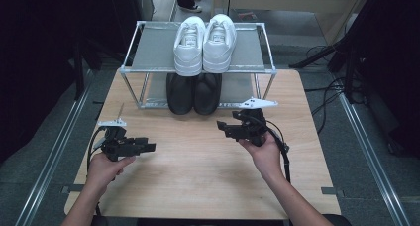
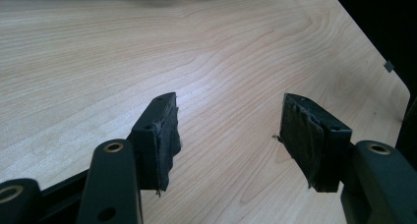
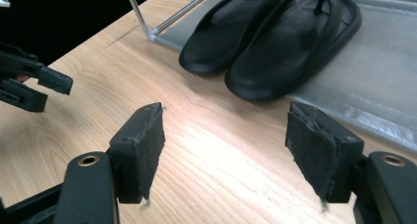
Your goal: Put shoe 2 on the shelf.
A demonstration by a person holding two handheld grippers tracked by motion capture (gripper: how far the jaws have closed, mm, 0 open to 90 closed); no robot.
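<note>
Unmarked black sandals (image 3: pixel 275 42), white sneakers (image 1: pixel 204 42)

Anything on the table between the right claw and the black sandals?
Nothing: in the right gripper view, only bare wood of the table lies between the open right claw and the black sandals.

Each black tool (image 1: pixel 148 147) carries a grey three-cornered plate, brass-ringed screw holes, worn pads and trailing cable.

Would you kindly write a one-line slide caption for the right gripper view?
Open right tongs above the wooden table, facing black sandals on the rack's lower shelf.
</note>
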